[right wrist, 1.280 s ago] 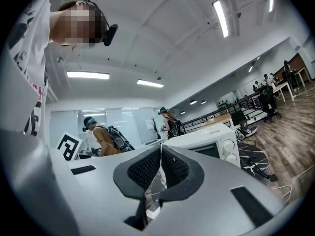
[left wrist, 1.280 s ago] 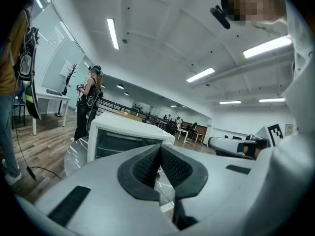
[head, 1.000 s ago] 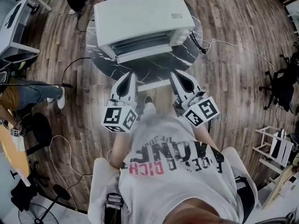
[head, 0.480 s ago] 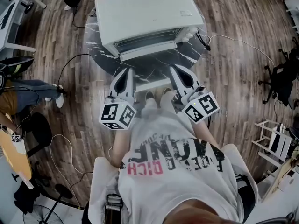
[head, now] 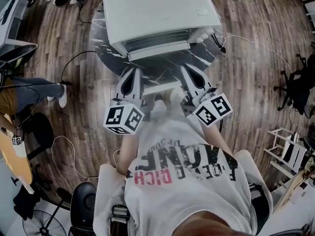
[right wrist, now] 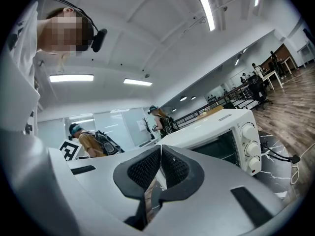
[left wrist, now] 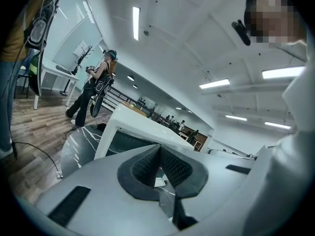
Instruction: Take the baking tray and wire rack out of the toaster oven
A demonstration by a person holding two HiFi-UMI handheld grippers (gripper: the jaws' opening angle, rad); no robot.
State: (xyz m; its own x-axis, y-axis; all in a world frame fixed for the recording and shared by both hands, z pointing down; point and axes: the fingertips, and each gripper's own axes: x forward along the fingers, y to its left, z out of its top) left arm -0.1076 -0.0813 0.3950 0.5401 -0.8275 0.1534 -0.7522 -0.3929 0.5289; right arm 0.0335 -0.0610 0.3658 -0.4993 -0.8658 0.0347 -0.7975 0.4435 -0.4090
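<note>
A white toaster oven point(head: 157, 14) stands on a round dark marble table point(head: 162, 69), its glass door point(head: 156, 40) closed and facing me. The tray and rack inside cannot be made out. My left gripper point(head: 135, 73) hovers over the table's near edge, left of the oven front, jaws shut and empty. My right gripper point(head: 188, 70) hovers to the right of it, likewise shut on nothing. In the left gripper view the oven point(left wrist: 133, 132) lies just beyond the shut left gripper point(left wrist: 160, 154). In the right gripper view the oven's dials point(right wrist: 251, 149) show right of the shut right gripper point(right wrist: 161, 153).
A black power cable point(head: 219, 42) runs from the oven's right side off the table. Cables point(head: 74, 63) trail across the wooden floor at left. A seated person's legs point(head: 34, 90) are at far left, a black chair point(head: 298, 85) at right. Other people stand in the background.
The oven and table sit higher in the head view than before. Both grippers stay shut, side by side at the table's near edge.
</note>
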